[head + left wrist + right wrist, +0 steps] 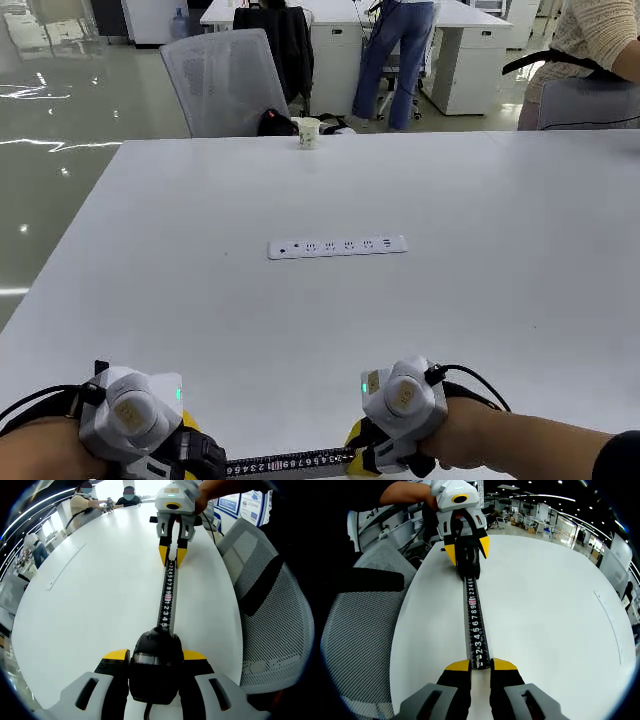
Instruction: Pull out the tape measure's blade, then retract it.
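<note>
The black tape measure case (pixel 155 662) sits between the yellow-tipped jaws of my left gripper (pixel 156 656), which is shut on it. Its black blade (pixel 167 597) with white numbers runs straight across the white table to my right gripper (pixel 172 555). In the right gripper view, my right gripper (pixel 480 666) is shut on the blade's end (pixel 478 661), and the blade (pixel 472 620) leads back to the case (pixel 468 560) in the left gripper (pixel 466 547). In the head view the blade (pixel 288 464) spans the gap between the left gripper (pixel 190 450) and the right gripper (pixel 360 455) at the table's near edge.
A white power strip (pixel 337 246) lies mid-table. A paper cup (pixel 308 132) stands at the far edge, with a grey mesh chair (pixel 225 80) behind it. People stand and sit beyond the table. Another mesh chair (pixel 270 610) is beside the near edge.
</note>
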Available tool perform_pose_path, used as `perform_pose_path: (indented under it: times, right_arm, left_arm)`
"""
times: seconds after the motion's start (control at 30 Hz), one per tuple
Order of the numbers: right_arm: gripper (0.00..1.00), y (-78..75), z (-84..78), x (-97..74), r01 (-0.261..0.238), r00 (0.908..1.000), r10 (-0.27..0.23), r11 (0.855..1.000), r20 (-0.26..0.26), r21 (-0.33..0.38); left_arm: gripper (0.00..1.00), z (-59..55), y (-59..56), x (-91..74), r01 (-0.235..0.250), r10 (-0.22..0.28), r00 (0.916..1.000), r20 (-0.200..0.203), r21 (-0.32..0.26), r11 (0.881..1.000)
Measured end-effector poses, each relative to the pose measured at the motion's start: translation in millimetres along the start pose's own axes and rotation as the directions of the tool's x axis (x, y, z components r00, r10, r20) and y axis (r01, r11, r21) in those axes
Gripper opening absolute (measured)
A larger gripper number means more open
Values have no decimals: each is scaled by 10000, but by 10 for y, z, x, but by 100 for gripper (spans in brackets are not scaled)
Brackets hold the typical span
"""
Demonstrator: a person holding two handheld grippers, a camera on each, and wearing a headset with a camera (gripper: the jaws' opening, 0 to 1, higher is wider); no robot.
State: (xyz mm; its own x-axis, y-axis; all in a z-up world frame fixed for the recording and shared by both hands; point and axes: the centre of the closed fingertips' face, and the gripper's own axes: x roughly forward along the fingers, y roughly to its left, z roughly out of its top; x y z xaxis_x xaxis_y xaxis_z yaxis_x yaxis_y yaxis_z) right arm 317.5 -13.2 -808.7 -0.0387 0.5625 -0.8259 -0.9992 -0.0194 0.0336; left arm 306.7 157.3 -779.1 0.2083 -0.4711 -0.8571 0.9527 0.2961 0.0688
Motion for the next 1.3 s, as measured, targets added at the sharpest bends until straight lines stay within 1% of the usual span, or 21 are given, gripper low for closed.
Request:
perform_pose_path:
  times: [0.2,0.57,1.3]
  right_arm:
    - [10,-3,-39,-24,31,10000,-31,10000,-36,8]
    - [10,-6,-63,-30,28,10000,-29,10000,-34,-13]
    - [10,-18,-192,-132,122,9999,-121,9998,-49,147]
  left_arm:
    - [33,-3,3,2,-16,16,10000,8,-36,10000]
    - [33,-16,4,10,-21,21,10000,-12,-30,10000]
    - [33,-12,1,0,-93,93,10000,31,-68,9999]
